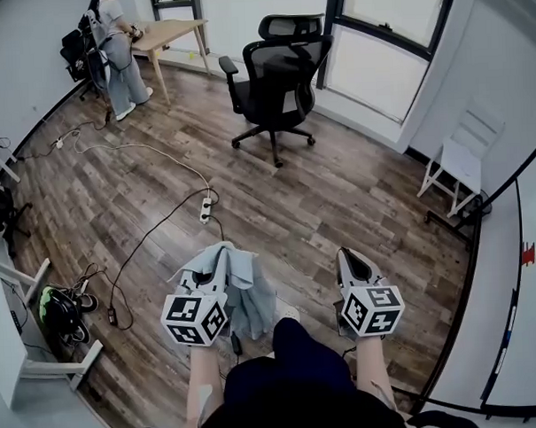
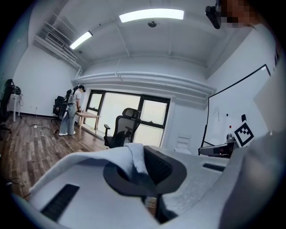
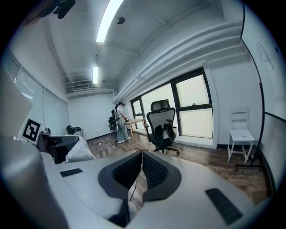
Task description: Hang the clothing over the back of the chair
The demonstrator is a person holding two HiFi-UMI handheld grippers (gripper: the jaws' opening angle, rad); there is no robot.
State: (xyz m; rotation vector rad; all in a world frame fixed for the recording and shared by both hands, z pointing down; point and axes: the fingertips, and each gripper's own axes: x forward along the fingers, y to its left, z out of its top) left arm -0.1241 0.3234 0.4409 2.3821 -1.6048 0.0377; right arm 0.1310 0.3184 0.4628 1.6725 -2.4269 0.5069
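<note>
Underfoot, you have a floor (image 1: pixel 338 197) of brown wood planks, matt and long-grained, running across the whole room. Dark-framed windows (image 1: pixel 394 43) fill the far wall. Before them stands one black chair (image 1: pixel 276 84) with a mesh back, a headrest, two armrests and a star base on castors. It is well apart from you, with open planks between.

One pale wooden table (image 1: pixel 167 31) stands at the far left, with one person (image 1: pixel 119 60) beside it. One white chair (image 1: pixel 461 160), slatted and angular, sits against the right wall. One white power strip (image 1: pixel 206 205) lies mid-floor with thin cables curling away from it.

You carry one cloth (image 1: pixel 240 285), soft, pale blue-grey and crumpled. It hangs in loose folds just in front of you, nowhere near the black chair's back.

You hold two grippers, both smooth grey plastic with ribbed black pads, and each bears one cube of black-and-white squares. Your left gripper (image 1: pixel 204 273) has its jaws clamped on a fold of the cloth, which drapes over one jaw. Your right gripper (image 1: pixel 350 256) has its jaws together at the tips, with nothing between them and touching nothing.
</note>
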